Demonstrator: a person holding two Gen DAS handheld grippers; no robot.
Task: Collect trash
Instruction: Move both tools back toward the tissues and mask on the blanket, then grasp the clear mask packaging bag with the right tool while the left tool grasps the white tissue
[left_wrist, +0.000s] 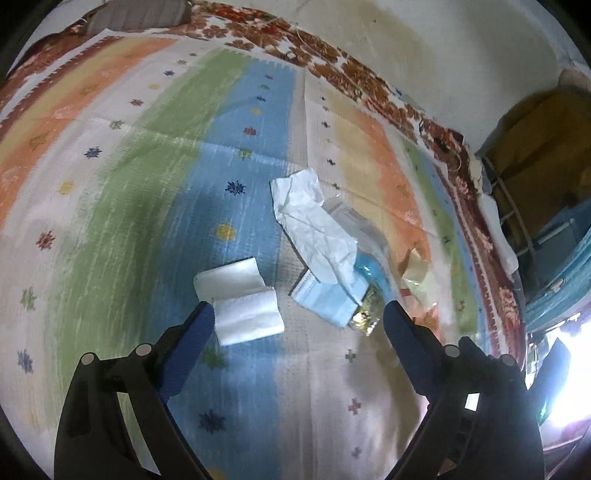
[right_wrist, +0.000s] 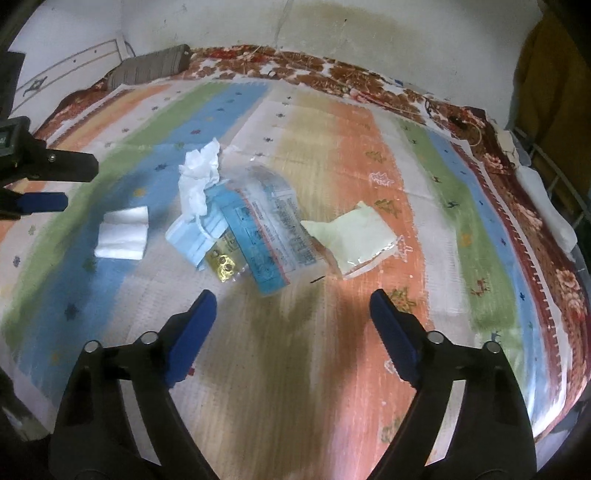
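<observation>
Trash lies on a striped bedsheet (right_wrist: 332, 155). A folded white tissue (left_wrist: 242, 301) (right_wrist: 122, 232) lies at the left. A crumpled white tissue (left_wrist: 314, 225) (right_wrist: 197, 177) rests on a blue face mask (left_wrist: 328, 299) (right_wrist: 192, 236), a gold foil wrapper (left_wrist: 364, 312) (right_wrist: 221, 267) and a clear blue-printed plastic packet (right_wrist: 269, 229). A pale yellow pouch (right_wrist: 351, 236) (left_wrist: 417, 273) lies at the right. My left gripper (left_wrist: 299, 314) is open, its left finger beside the folded tissue; it also shows at the left edge of the right wrist view (right_wrist: 48, 184). My right gripper (right_wrist: 291, 306) is open and empty, short of the pile.
A dark striped pillow (right_wrist: 155, 66) lies at the bed's far left against the stained wall (right_wrist: 332, 33). A floral blanket (right_wrist: 535, 221) borders the sheet at the back and right. A metal rack with blue items (left_wrist: 554, 236) stands beyond the bed's right edge.
</observation>
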